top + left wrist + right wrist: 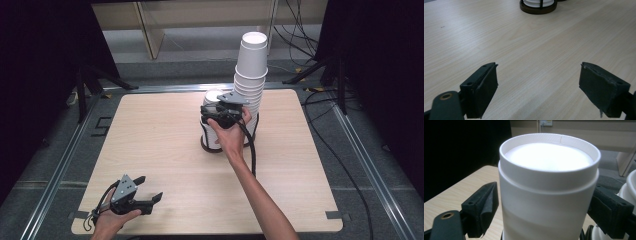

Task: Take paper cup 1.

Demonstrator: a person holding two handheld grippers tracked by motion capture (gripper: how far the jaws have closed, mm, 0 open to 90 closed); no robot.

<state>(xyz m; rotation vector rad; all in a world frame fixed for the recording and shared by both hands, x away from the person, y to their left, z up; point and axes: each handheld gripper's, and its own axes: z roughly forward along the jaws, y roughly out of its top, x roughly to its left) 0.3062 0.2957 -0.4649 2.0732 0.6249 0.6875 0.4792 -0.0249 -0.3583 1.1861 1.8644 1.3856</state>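
Left gripper [150, 190] near tabletop's [165, 150] front-left corner, jaws apart, empty. Right gripper [214, 111] near far edge, jaws straddling upturned white cup [547, 187]; grip unclear.

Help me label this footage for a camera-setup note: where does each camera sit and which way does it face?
High view: above the person's side, facing forward and down on the pale wooden table; both forearms and grippers show.
Left gripper view: low over the table, along its open black jaws toward the dark round holder base.
Right gripper view: along its jaws flanking the upside-down white paper cup.
Shared: high and left gripper views both show the holder base.
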